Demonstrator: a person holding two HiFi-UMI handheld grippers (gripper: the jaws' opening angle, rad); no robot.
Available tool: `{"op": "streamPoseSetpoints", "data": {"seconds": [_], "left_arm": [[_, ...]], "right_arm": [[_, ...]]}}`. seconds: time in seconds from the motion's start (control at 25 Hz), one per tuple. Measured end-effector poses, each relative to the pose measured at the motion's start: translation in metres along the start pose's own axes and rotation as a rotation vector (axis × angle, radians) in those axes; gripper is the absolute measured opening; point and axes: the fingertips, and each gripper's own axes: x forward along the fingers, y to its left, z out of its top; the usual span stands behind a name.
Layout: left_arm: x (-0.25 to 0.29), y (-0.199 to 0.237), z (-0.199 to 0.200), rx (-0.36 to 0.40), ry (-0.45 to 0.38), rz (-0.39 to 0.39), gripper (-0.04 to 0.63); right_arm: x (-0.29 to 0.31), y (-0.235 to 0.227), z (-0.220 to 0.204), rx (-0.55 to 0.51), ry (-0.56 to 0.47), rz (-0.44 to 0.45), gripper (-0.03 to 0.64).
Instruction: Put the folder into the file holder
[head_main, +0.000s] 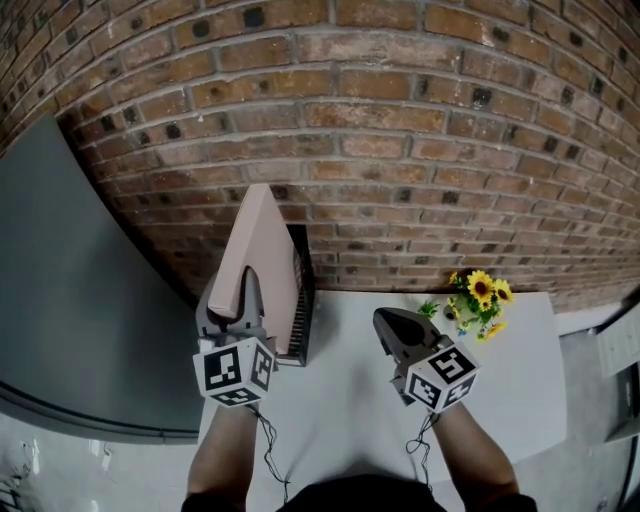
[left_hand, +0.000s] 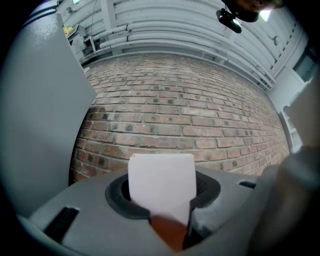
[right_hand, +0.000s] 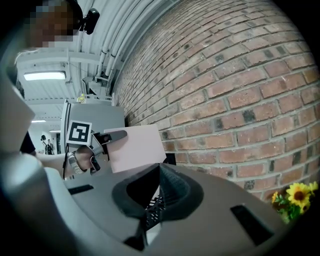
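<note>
The left claw (head_main: 238, 305) is clamped on the pink folder (head_main: 265, 250), its 2 jaws pressing on the folder's near edge. The left gripper view shows the pale sheet (left_hand: 162, 182) standing between those jaws, with the brick wall (left_hand: 190, 110) behind it. The folder stands upright and leans a little, its top edge up against the wall in the head view. It is at the back left of the white counter (head_main: 350, 400), right at the black mesh holder (head_main: 303, 300), which stands against the wall. The folder covers the holder's left side. Whether its lower edge is already inside cannot be told.

The right claw (head_main: 392, 325) has its jaws together with nothing between them (right_hand: 157, 192). It hangs over the middle of the counter, to the right of the holder and apart from it. From the right gripper view the folder (right_hand: 137, 147) shows held up by the left claw (right_hand: 107, 136), with a bit of black mesh (right_hand: 154, 206) low behind the closed jaws.

A small bunch of yellow flowers (head_main: 478, 300) sits at the back right of the counter by the wall. A grey panel (head_main: 70, 300) stands to the left.
</note>
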Motion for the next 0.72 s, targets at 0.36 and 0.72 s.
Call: {"op": "streamPoseSetpoints", "data": {"seconds": [0.36,0.72], "left_arm": [[0.008,-0.004,-0.027,-0.006,0.037,0.006,0.166],[0.014,-0.006,-0.072,-0.010,0.074,0.006,0.166]], "right_arm": [[-0.002,-0.003,-0.006,0.010,0.006,-0.009,0.003],[0.001,-0.006,-0.015,0.029,0.024,-0.024,0.003]]}}
